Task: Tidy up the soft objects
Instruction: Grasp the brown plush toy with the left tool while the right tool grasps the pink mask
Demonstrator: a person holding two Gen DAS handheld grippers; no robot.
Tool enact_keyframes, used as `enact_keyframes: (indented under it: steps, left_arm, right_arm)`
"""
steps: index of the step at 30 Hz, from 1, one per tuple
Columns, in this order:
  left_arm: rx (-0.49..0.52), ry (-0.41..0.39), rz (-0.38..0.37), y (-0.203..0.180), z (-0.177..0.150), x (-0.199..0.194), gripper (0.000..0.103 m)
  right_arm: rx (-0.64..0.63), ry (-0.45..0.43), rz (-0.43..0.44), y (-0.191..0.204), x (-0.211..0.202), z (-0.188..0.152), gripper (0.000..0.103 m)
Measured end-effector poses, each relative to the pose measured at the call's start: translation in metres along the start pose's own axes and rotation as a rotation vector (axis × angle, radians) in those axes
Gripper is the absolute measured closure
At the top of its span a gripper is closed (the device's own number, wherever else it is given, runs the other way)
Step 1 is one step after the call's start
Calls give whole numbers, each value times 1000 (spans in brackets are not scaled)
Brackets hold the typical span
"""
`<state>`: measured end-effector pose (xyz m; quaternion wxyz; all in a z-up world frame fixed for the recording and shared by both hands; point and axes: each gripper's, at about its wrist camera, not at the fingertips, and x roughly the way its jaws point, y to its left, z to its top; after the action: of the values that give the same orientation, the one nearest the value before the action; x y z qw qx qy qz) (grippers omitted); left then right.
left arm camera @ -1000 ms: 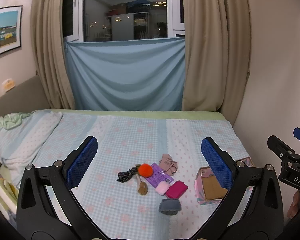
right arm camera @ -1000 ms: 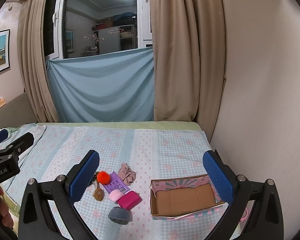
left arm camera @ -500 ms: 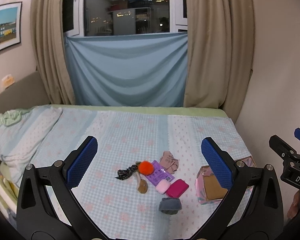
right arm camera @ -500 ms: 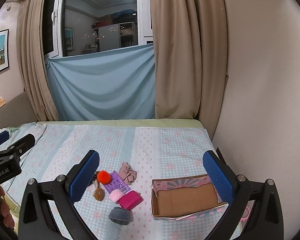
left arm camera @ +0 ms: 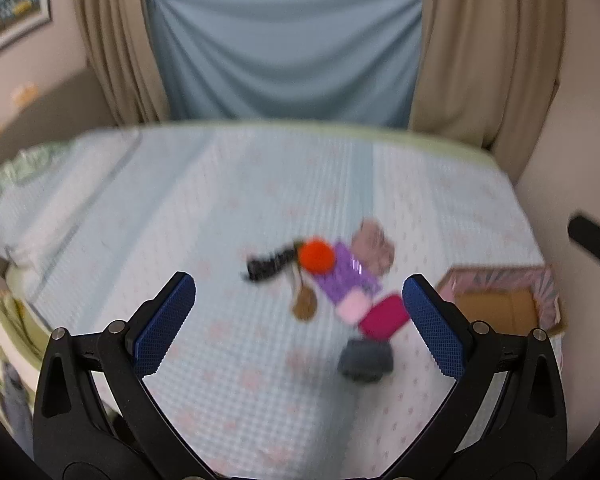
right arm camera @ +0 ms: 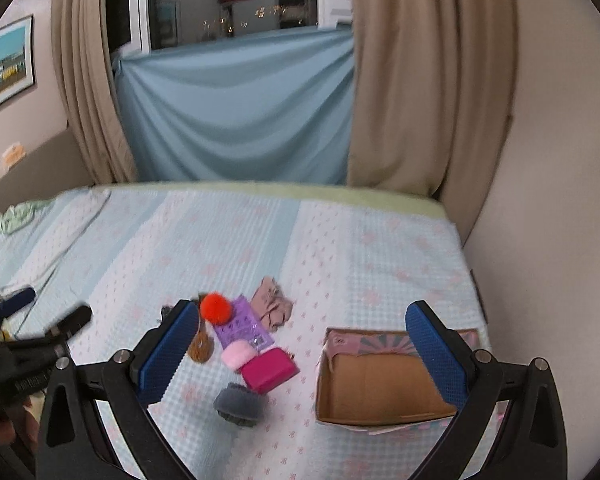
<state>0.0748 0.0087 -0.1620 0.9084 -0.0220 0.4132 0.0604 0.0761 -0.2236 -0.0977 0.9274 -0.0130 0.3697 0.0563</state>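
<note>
Hovering, left hand-held gripper (left arm camera: 298,322): jaws spread wide, nothing between them, above the near edge of the bed (left arm camera: 180,200); this view is blurred.
Right hand-held gripper (right arm camera: 298,350): also wide and empty, over the pile and the box (right arm camera: 380,384).
Where the soft things lie: one loose cluster mid-bed, just left of the box; all still outside it.
Grey puff (right arm camera: 238,400): nearest piece, apart from most of the pile; likely very light and squashy, so pinch it across the middle.
Magenta pouch (right arm camera: 270,368): touching the pink puff (right arm camera: 238,352); probably padded but firmer, best taken across its short sides.
Orange pompom (right arm camera: 216,308): fluffy, seems tied by a cord to a brown charm (right arm camera: 200,350); a lift may drag the charm along.
Purple card (right arm camera: 240,326): flat, lies under the pompom and pink puff; hard to pinch off the sheet.
Beige cloth (right arm camera: 272,306): crumpled, limp; grab a raised fold.
Black tie (left arm camera: 268,266): thin, beside the pompom, mostly hidden in the right view.
In the way: pieces overlap, so one grab may snag a neighbour; box wall nearest the pile stands up and must be cleared.
Around: wall close on the right, curtains (right arm camera: 428,80) behind.
</note>
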Motion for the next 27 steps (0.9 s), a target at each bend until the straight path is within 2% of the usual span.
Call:
enact_keyframes:
  steps: [5,14,20,27]
  left_arm:
    - [-10,120,-47,13,-33,91,0]
    - [30,188,-46,17,-56,236,1]
    - [9,243,-70,20,-67,306,7]
    - [48,324,-97,14,-82,357,19]
  right_arm:
    - [18,95,40,13,78,-13,0]
    - [93,247,36,41,223,-43,0]
    - [136,302,10,48,302,-53,0]
    - [176,331,-20,47,379,-58,0]
